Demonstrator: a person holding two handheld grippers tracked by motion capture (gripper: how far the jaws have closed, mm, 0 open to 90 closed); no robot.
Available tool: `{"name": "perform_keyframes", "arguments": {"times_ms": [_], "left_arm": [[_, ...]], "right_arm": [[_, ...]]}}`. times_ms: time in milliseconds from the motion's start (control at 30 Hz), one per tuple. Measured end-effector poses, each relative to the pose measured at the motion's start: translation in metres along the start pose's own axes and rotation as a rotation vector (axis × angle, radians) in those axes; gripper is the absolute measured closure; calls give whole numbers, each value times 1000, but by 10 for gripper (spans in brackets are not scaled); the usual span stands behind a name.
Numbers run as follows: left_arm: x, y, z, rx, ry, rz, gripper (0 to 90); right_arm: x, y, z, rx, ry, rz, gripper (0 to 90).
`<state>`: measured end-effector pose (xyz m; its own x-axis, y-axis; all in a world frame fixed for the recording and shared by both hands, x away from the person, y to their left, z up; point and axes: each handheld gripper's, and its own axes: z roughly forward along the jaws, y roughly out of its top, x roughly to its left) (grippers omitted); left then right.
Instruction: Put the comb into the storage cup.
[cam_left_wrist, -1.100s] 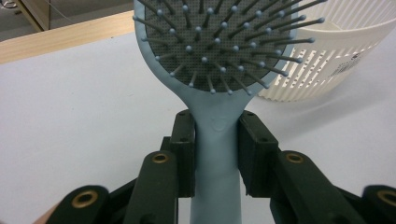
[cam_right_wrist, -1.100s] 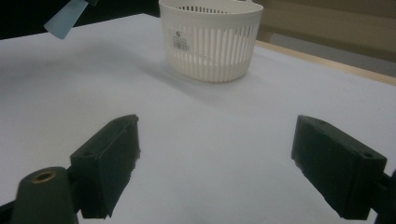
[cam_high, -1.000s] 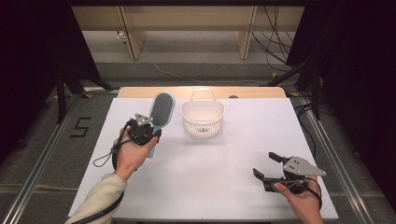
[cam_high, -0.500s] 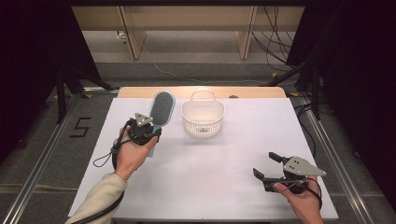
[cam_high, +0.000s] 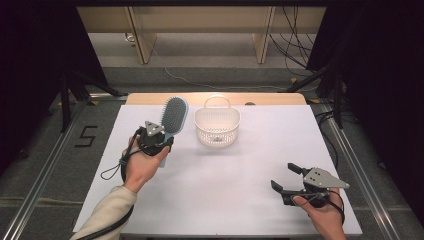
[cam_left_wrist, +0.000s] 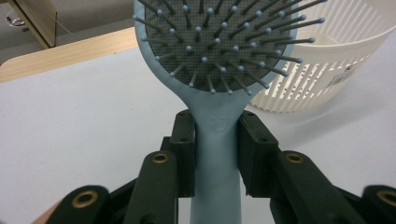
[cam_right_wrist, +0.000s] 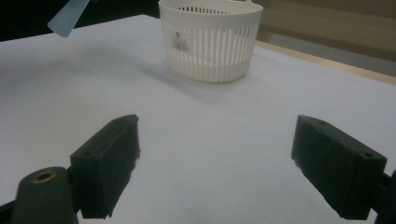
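Note:
A light blue hairbrush (cam_high: 173, 116) with a grey bristle pad (cam_left_wrist: 219, 42) is held above the white table, bristles facing up. My left gripper (cam_high: 159, 140) is shut on its handle (cam_left_wrist: 217, 154), both jaws pressed against the sides. A white slatted basket (cam_high: 217, 125) with a handle stands just right of the brush head (cam_left_wrist: 322, 60). My right gripper (cam_high: 286, 177) hovers near the table's front right, open wide, with nothing between its jaws (cam_right_wrist: 217, 154). The basket (cam_right_wrist: 210, 39) stands well ahead of it.
The white tabletop (cam_high: 235, 170) has a wooden strip (cam_high: 215, 98) along its far edge. A cable loops from the left gripper (cam_high: 112, 170) over the table's left part. Metal rails (cam_high: 350, 150) flank the table, and wooden legs and cables stand beyond it.

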<state>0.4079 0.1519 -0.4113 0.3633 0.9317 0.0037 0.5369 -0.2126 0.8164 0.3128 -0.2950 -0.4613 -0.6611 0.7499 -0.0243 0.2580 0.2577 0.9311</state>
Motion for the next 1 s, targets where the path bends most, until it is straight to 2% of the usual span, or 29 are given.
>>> {"name": "perform_keyframes", "arguments": {"times_ms": [700, 1000], "left_arm": [[-3, 3, -3, -27, -7, 12, 696], [-3, 5, -5, -45, -13, 3, 696]], "right_arm": [[0, 0, 0, -3, -4, 1, 160], [0, 0, 0, -4, -4, -1, 160]]}}
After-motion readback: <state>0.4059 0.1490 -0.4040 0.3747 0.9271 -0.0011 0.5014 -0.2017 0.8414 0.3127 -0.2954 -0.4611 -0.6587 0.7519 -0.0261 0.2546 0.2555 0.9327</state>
